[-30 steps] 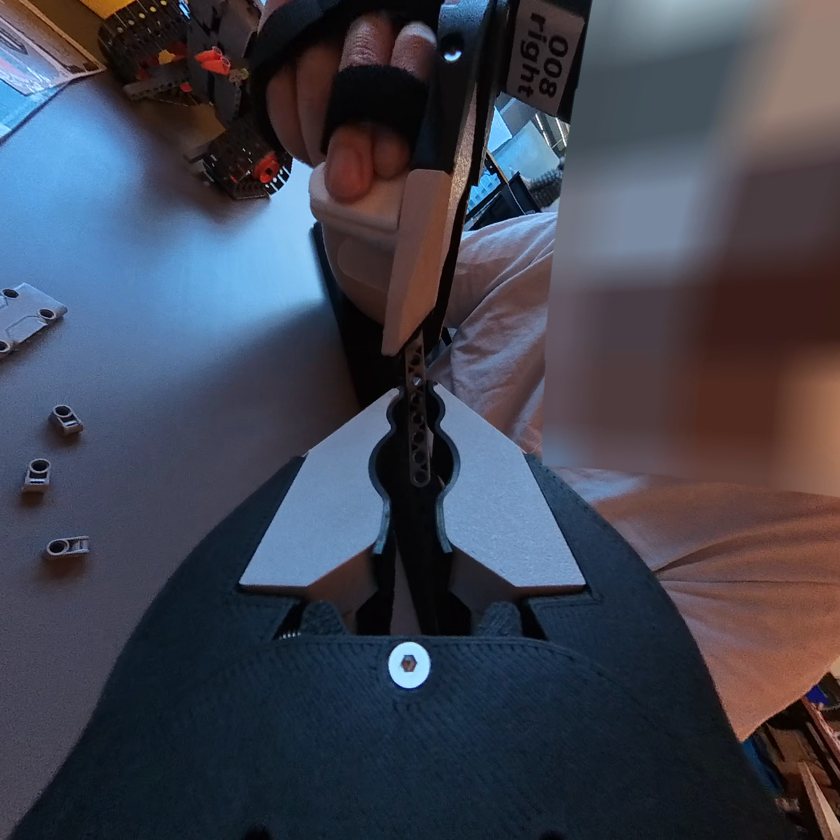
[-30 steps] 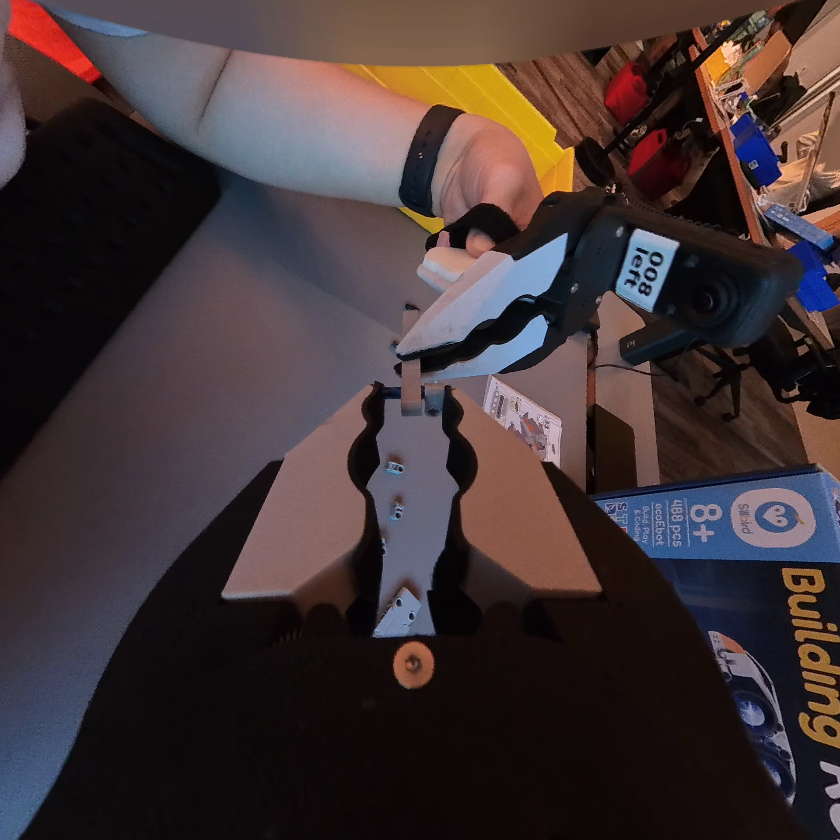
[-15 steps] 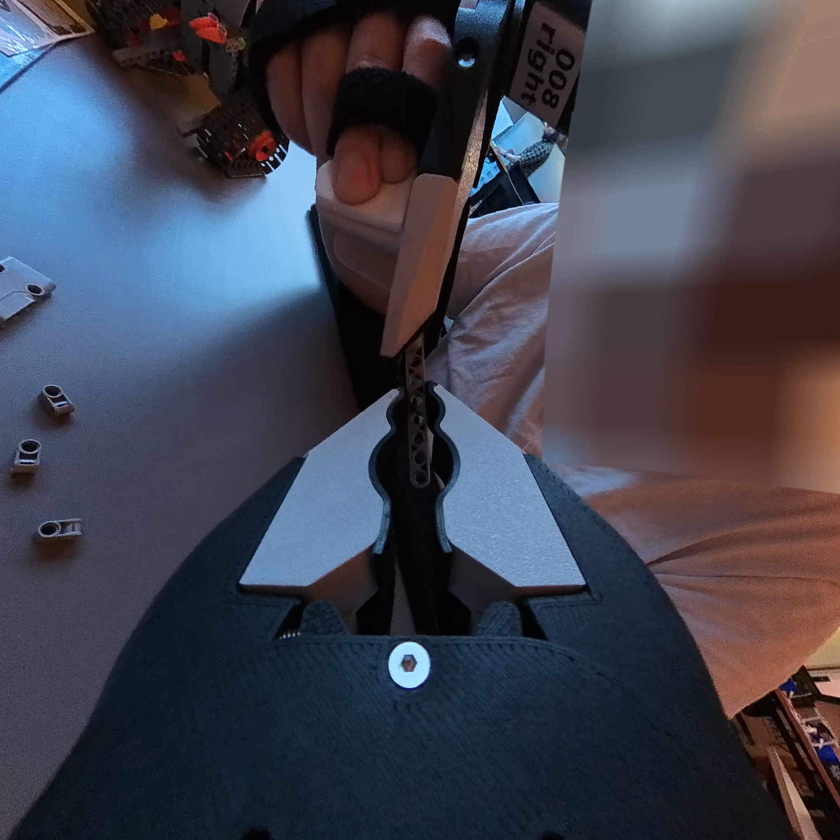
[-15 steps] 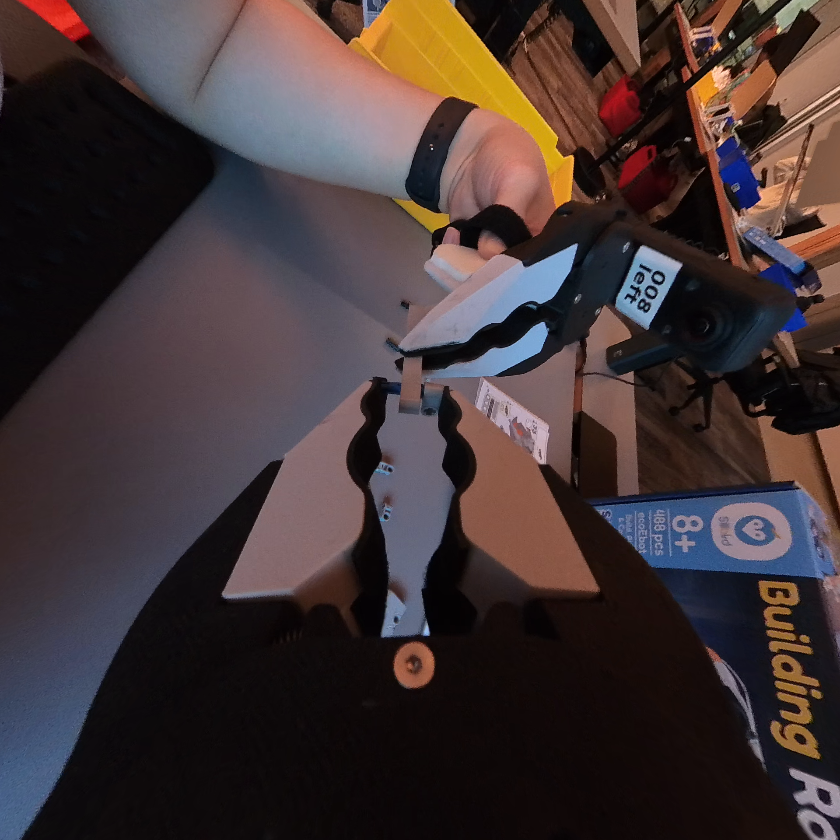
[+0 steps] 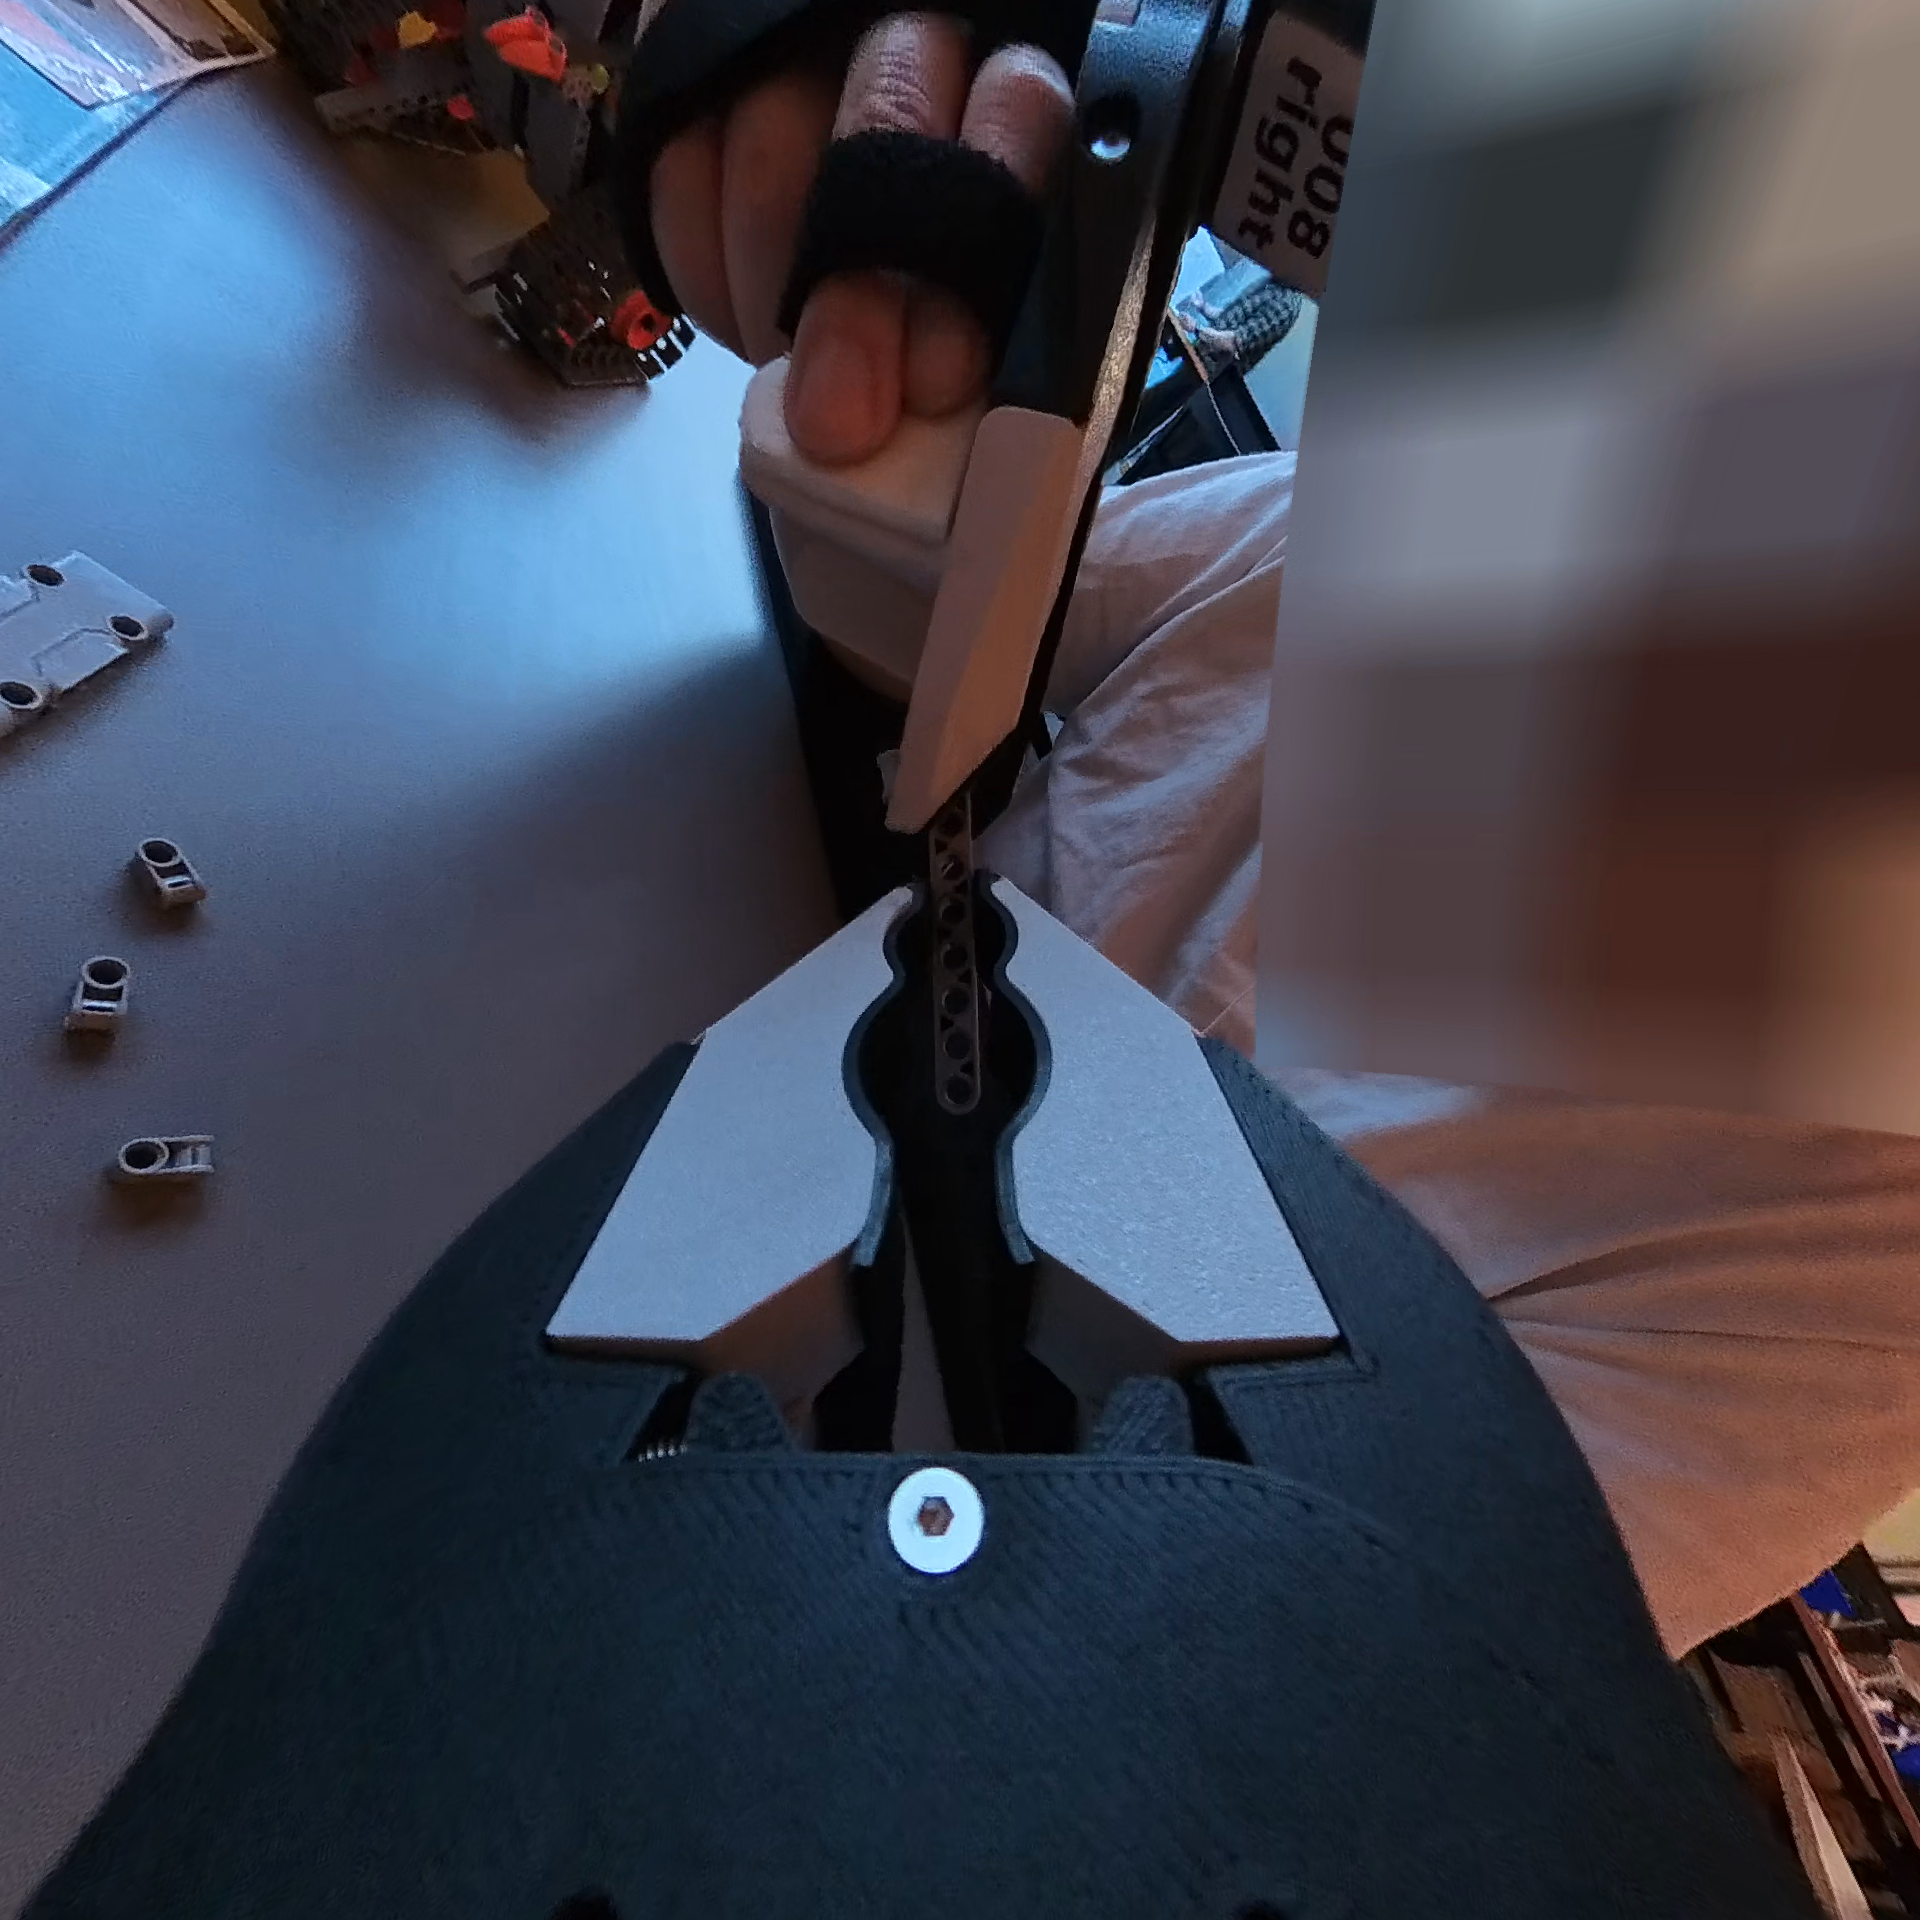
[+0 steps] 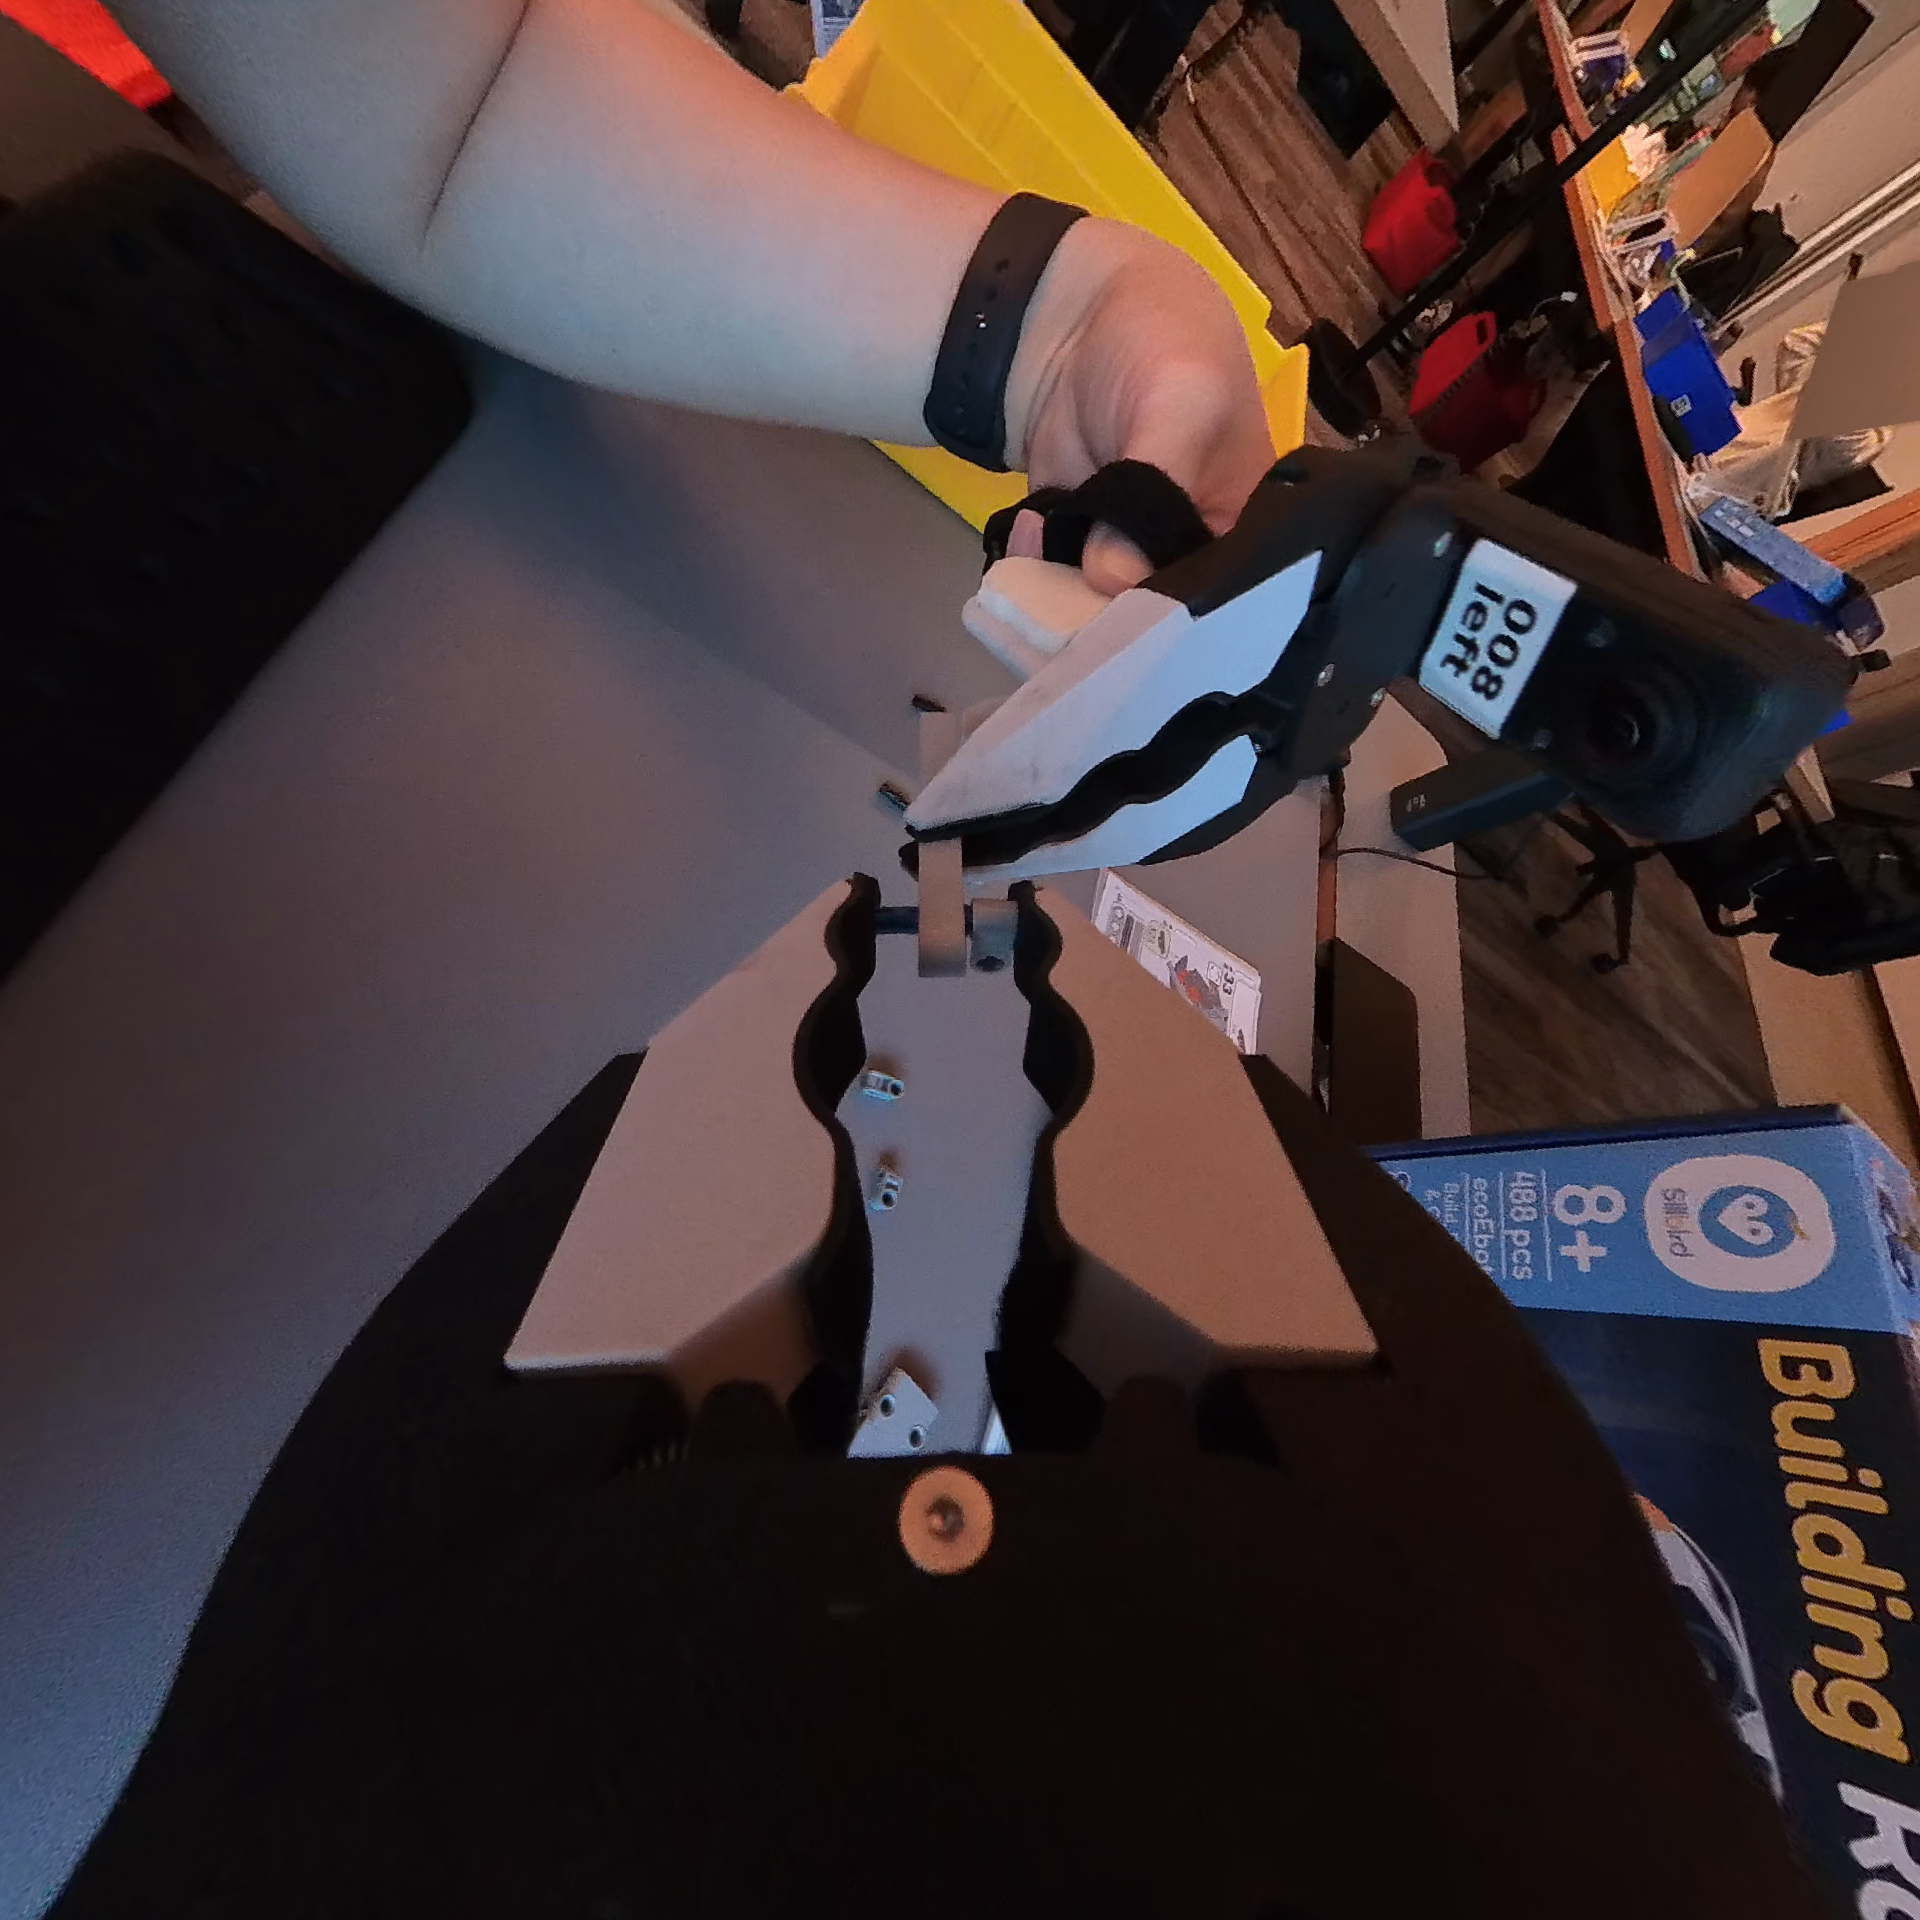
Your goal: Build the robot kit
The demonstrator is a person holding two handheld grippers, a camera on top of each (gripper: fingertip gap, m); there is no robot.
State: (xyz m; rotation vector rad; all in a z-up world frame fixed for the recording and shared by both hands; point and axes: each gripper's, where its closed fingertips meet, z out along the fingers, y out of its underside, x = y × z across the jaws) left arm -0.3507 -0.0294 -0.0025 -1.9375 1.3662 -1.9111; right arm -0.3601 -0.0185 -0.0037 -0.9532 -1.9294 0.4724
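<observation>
Grey perforated plastic beam (image 5: pixel 956 997) is hanging in mid-air above the near edge of the grey table (image 5: pixel 416 727), gripped from both ends. The left gripper (image 5: pixel 954 899) is squeezing it, jaws drawn in to a narrow slit, and the beam is running back between its fingers. The right gripper (image 6: pixel 943 899) is closing in from the other side, jaws only a small way apart. One fingertip is pressing on a short blue pin (image 6: pixel 896 918) and the other on a small grey holed connector (image 6: pixel 989 938), with the beam sandwiched between the two.

A hand (image 6: pixel 1132 395) with a black wristband (image 6: pixel 987 332) is working the left gripper, and another hand (image 5: pixel 862 260) is wrapping around the right one's handle.

Out on the table to the left, three small grey connectors (image 5: pixel 166 871) are lying in a loose row. A flat grey plate with holes (image 5: pixel 73 634) is sitting just beyond them. Farther off, a dark brick model with red and orange parts (image 5: pixel 582 312) is standing.

From the right wrist view, a printed booklet (image 6: pixel 1184 971) is lying just past the grippers and a blue cardboard box (image 6: pixel 1662 1299) is sitting near right. A yellow plastic bin (image 6: pixel 1039 135) is showing behind the forearm.
</observation>
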